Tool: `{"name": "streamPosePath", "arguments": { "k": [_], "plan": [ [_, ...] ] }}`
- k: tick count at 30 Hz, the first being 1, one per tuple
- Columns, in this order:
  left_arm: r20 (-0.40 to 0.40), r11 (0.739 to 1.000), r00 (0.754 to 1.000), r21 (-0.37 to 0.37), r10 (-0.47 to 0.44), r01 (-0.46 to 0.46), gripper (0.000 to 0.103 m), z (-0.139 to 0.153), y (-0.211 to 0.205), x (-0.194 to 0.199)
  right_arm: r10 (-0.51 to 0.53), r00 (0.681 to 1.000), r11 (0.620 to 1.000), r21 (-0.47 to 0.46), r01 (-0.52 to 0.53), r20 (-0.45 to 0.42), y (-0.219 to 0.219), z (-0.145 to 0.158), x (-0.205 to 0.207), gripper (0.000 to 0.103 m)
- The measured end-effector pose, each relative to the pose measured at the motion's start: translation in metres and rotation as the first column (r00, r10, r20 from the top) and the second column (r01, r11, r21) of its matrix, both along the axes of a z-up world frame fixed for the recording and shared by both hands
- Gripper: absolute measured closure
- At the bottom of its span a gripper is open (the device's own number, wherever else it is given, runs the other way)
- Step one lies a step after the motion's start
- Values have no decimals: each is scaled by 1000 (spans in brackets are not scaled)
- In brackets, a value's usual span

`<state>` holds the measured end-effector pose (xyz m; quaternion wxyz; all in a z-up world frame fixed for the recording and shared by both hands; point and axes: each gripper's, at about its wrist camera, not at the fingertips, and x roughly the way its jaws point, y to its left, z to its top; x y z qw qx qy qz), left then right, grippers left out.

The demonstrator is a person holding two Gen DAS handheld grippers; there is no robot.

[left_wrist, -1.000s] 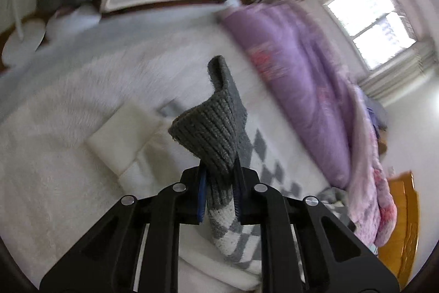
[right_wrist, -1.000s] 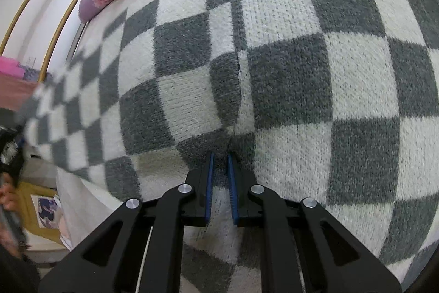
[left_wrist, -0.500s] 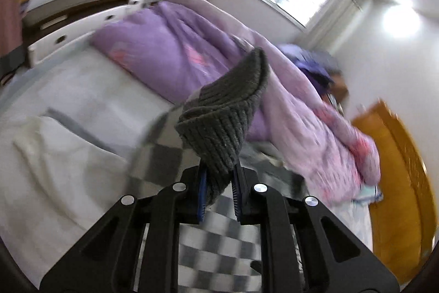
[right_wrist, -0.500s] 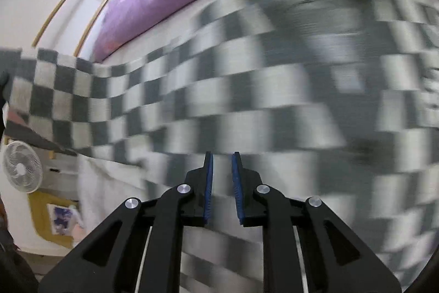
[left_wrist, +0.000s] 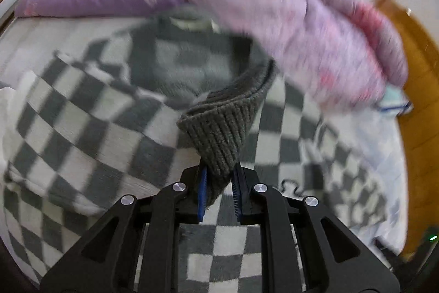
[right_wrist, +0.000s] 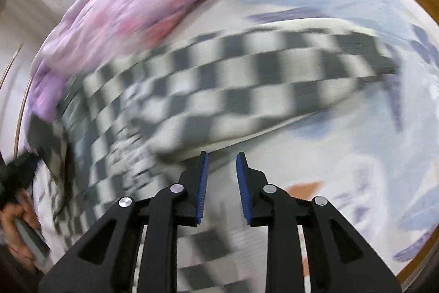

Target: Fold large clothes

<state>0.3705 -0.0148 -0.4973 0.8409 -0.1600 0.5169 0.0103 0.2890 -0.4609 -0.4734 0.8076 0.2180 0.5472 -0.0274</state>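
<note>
A large grey-and-white checkered knit sweater lies spread over the bed. My left gripper is shut on its dark grey ribbed cuff, which stands up from the jaws above the sweater's body. In the right wrist view a checkered sleeve stretches across the bed, blurred by motion. My right gripper is open and empty, its jaws just below the sleeve's lower edge and holding no fabric.
A purple and pink quilt is heaped along the far side of the bed and also shows in the right wrist view. A wooden bed frame runs along the right. A hand with the other gripper sits at the left edge.
My right gripper has let go of the checkered fabric and opened, swinging toward the sleeve. My left gripper has carried the cuff over the sweater's body, still shut on it.
</note>
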Motion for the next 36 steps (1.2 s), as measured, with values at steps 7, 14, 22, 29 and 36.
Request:
{"name": "streamPosePath", "arguments": {
  "k": [7,14,22,29,36],
  "plan": [
    [-121,994,992,104,-21,34,80,-50,-38,11,-275,961,954,124,272,11,-103,-19,-12,68],
    [-141,990,988,113,-64,80,61,-53,-80,17,-483,873,815,329,478,-72,-164,-55,-9,63],
    [-188,963,955,95,-231,252,52,-74,-131,17,-537,835,731,429,530,-116,-179,-81,17,69],
    [-250,975,944,2,-215,222,49,-103,-121,29,-480,877,836,319,446,30,-172,-47,23,94],
    [-169,952,962,-255,-214,167,47,-83,-78,24,-344,900,927,251,279,268,-115,37,28,94]
  ]
}}
